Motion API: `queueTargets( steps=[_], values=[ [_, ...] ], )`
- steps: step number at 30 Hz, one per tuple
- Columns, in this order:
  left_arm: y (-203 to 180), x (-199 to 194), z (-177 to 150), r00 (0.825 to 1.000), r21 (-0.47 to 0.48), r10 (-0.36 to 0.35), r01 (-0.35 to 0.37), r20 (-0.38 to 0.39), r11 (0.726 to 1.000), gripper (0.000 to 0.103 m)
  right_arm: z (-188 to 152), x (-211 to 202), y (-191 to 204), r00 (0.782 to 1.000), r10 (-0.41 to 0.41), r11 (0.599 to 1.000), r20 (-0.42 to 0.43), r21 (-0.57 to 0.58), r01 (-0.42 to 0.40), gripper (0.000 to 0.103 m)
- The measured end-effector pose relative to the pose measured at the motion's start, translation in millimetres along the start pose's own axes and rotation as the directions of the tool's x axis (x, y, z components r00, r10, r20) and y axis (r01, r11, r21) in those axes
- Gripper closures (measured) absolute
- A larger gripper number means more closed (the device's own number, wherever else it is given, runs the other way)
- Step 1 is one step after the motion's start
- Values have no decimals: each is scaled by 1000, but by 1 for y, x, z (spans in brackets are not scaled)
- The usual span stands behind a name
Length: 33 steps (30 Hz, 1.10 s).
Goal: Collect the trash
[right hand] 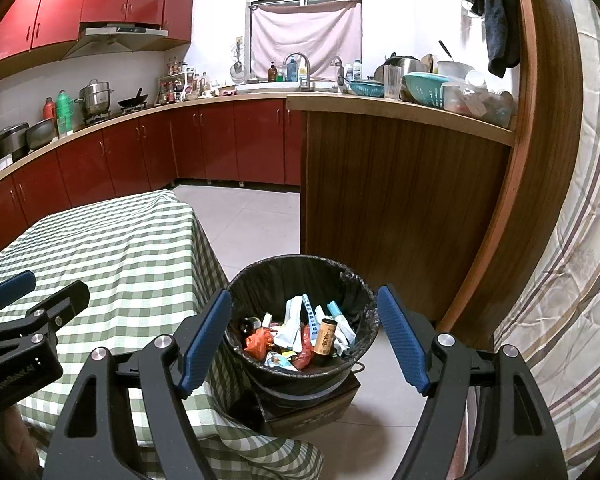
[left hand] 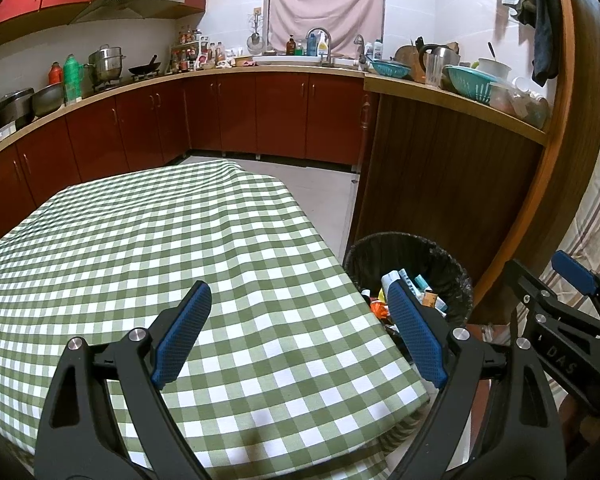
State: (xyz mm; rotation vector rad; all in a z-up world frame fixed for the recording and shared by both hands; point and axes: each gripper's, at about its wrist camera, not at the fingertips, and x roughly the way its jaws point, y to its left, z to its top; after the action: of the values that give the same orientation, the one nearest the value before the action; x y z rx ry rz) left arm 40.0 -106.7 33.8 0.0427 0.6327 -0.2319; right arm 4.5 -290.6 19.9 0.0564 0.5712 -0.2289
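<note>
Your right gripper (right hand: 304, 334) hangs w/ jaws spread wide, nothing between them, straight over the trash bin (right hand: 260, 280). All the trash you can see is already in there: orange wrapper (right hand: 259, 340), a dark tube (right hand: 325, 336), white packets. The bin sits on a cardboard box (right hand: 320, 408), just beside the table's right edge.

Your left gripper (left hand: 300, 328) is also wide open and empty, over the checkered tablecloth (left hand: 140, 240), bin off to its right. No trash shows on the cloth in either view, so the job looks about done. The right arm is nearer the bin. Wood cabinet (right hand: 400, 200) stands behind it, curtain (right hand: 572, 280) to the right.
</note>
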Motion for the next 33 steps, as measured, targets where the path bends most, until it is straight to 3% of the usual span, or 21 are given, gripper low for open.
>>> queueTargets(
  steps=[33],
  values=[
    [-2,-2,-1,1000,4,1,-1,26,1000,10,-1,-2,2,1000,0,1000,2,-1,0,29]
  ],
)
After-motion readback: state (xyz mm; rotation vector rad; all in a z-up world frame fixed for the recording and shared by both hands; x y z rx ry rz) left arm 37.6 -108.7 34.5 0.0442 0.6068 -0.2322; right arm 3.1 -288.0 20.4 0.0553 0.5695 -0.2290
